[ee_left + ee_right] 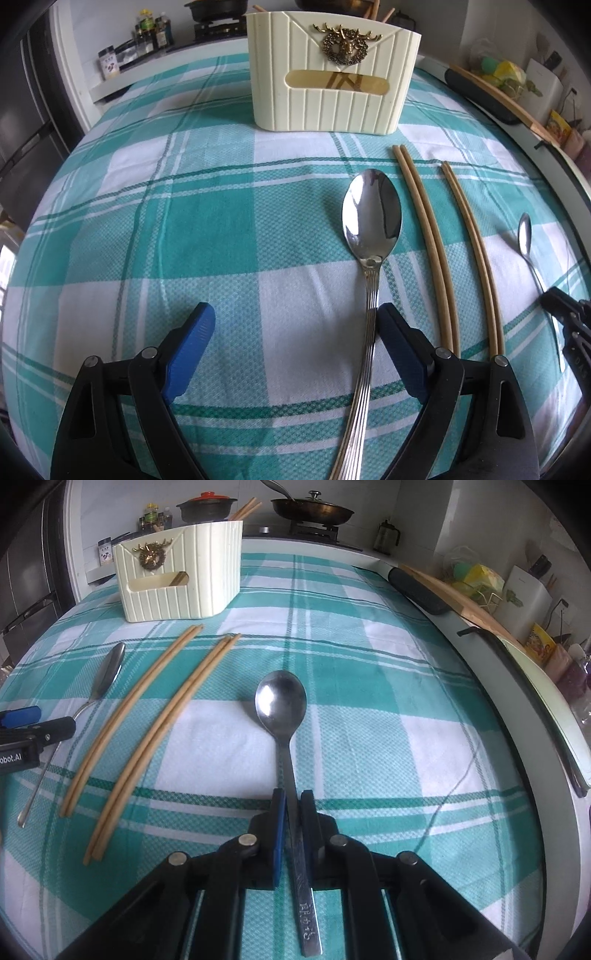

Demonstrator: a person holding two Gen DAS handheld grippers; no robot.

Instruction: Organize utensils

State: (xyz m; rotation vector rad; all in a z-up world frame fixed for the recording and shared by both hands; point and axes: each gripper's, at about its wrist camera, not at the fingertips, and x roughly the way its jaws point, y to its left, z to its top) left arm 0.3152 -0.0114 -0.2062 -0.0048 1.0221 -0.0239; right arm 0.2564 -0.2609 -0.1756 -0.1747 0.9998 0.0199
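Counting from my hand-held grippers outward, I see two spoons, two pairs of chopsticks and one holder. My right hand-held gripper (291, 801) is pinching the flat handle of the plain spoon (281, 701), pads pressed against it on both sides, its bowl lying face up on the cloth just ahead. My left hand-held gripper (295, 321) is spread wide; the ribbed-handled spoon (371, 210) runs between the fingers, its handle close along the right one, and whether they touch I cannot tell. Between the two grippers lie the near chopstick pair (428, 240) and the far chopstick pair (476, 254), each pair side by side. Beyond them all stands the cream ribbed holder (325, 74) with a gold deer badge, more chopsticks poking from its top. The worktop (369, 738) wears a teal-and-white checked cloth. Behind it a stove carries a lidded frying pan (312, 509) and a dark pot (207, 507).
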